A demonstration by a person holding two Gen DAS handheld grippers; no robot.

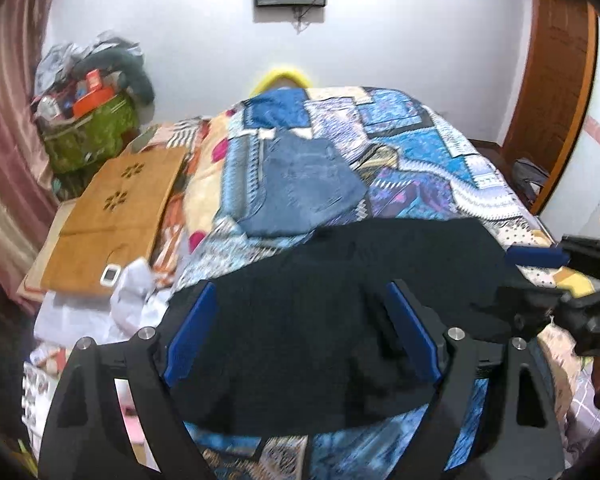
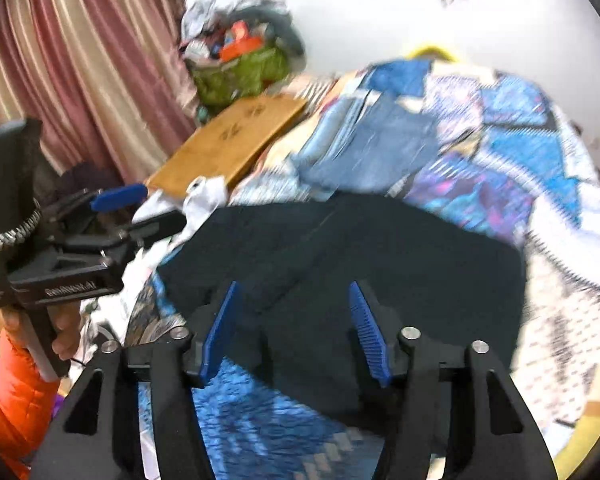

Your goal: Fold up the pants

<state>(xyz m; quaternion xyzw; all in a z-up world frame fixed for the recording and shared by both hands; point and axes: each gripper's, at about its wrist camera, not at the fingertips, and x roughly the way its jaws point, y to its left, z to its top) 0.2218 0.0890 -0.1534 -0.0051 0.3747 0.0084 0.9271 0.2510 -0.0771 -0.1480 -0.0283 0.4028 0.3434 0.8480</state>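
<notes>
Dark navy pants [image 1: 340, 304] lie spread on the patterned bedspread [image 1: 420, 152], near its front edge; they also show in the right wrist view [image 2: 380, 260] with a fold running across them. My left gripper [image 1: 300, 312] is open, its blue pads above the pants, holding nothing. My right gripper [image 2: 296, 312] is open over the pants' near edge, empty. The right gripper shows at the right of the left wrist view [image 1: 540, 258]; the left gripper shows at the left of the right wrist view [image 2: 120, 198].
Folded blue jeans [image 1: 304, 184] lie further back on the bed. A wooden board [image 1: 112, 216] lies at the bed's left, with a white cloth [image 1: 134, 292] and a small white device [image 1: 110, 275]. A green bag of clutter [image 1: 88, 120] and curtains [image 2: 80, 60] stand beyond.
</notes>
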